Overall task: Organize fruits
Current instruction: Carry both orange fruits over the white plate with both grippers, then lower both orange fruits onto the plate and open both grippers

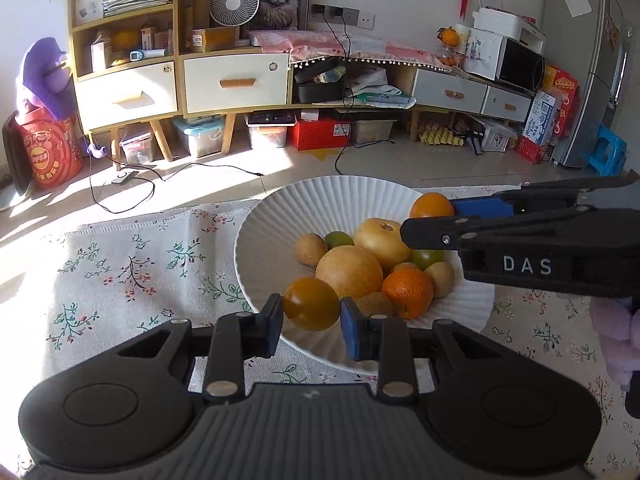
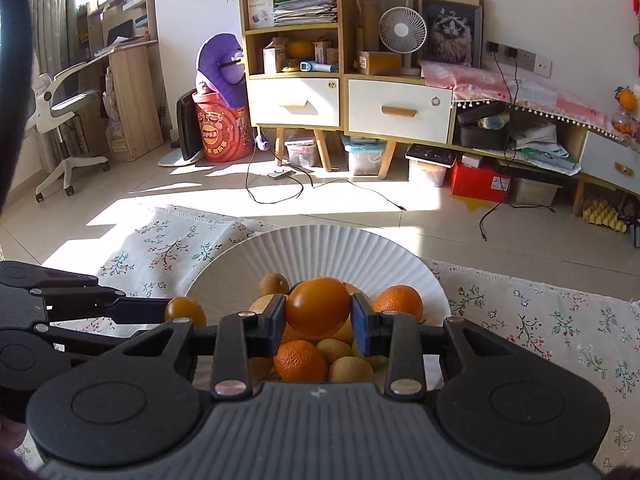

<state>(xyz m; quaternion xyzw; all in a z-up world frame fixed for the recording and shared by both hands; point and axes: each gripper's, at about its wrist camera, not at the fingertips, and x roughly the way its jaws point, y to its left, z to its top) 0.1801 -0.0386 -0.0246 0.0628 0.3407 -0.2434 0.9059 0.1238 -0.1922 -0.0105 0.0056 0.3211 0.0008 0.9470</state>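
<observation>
A smooth, glossy orange-yellow tomato [image 1: 311,303] is clamped between the blue-padded black fingers of the left tongs [image 1: 311,316], which are drawn in to the fruit's width; it is held over the near rim of the wide white ribbed bowl [image 1: 276,216]. A second smooth orange tomato [image 2: 318,307], rounder and slightly larger, is gripped the same way by the right tongs [image 2: 318,322] above the pile at the bowl's middle.

Inside the fluted bowl are heaped two matte, pale-yellow round pears [image 1: 349,272], a dimpled, rough-skinned mandarin [image 1: 408,292], small fuzzy brown kiwis [image 1: 311,249] and shiny green tomatoes [image 1: 430,257].

The bowl is set on a bench covered with a white woven cloth printed with small flower sprigs [image 1: 132,272], its edge fringed.
</observation>
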